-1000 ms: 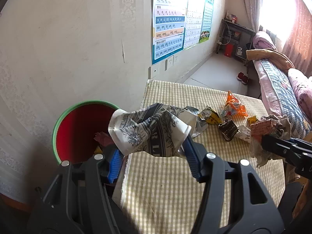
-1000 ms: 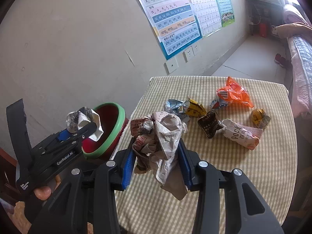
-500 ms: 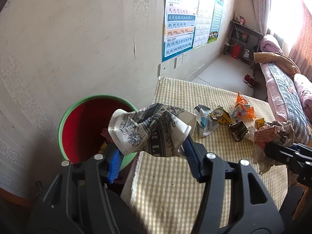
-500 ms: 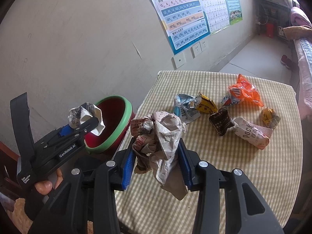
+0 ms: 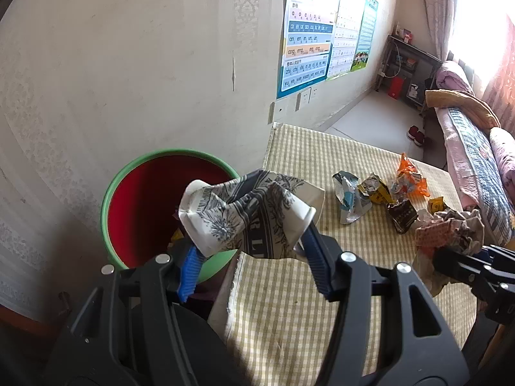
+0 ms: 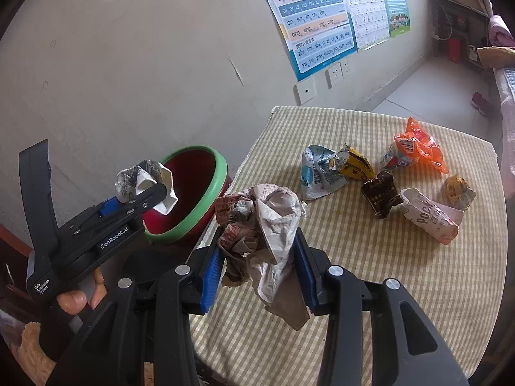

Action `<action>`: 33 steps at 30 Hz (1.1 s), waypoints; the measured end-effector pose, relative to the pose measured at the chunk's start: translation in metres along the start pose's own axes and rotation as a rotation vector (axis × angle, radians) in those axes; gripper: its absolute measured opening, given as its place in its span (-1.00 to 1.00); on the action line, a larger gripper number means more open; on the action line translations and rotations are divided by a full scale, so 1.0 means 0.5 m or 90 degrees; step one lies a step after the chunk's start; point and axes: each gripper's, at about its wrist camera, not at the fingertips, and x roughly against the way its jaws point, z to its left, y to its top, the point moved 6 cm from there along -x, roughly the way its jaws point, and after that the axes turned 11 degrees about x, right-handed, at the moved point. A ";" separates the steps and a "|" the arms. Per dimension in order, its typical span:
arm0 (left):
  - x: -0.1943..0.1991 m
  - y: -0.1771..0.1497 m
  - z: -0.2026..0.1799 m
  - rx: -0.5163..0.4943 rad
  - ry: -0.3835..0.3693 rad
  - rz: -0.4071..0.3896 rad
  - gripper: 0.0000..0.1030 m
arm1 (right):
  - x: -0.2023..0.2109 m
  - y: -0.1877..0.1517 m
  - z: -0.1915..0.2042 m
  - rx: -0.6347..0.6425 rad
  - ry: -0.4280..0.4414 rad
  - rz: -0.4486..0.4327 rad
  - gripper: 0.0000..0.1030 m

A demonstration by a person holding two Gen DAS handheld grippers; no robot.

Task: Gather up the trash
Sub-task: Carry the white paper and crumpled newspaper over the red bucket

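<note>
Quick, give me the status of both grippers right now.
Left gripper: closed on a crushed paper cup, near the bin.
Right gripper: closed on a crumpled paper wad, over the table.

My home, bedroom: bed (image 5: 473, 160) with quilts far right, curtained window (image 5: 476, 9), pinyin charts (image 6: 317, 19) on wall, shoes (image 5: 416, 135) on floor, checked tablecloth (image 6: 370, 273) near me.
</note>
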 end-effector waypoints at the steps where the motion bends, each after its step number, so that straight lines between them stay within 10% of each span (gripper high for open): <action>1: 0.000 0.000 0.003 0.001 0.001 0.000 0.06 | -0.001 0.000 0.002 0.001 0.000 0.001 -0.21; 33: -0.003 0.006 0.097 0.048 0.032 -0.002 0.06 | -0.047 0.011 0.074 0.047 0.026 0.026 -0.21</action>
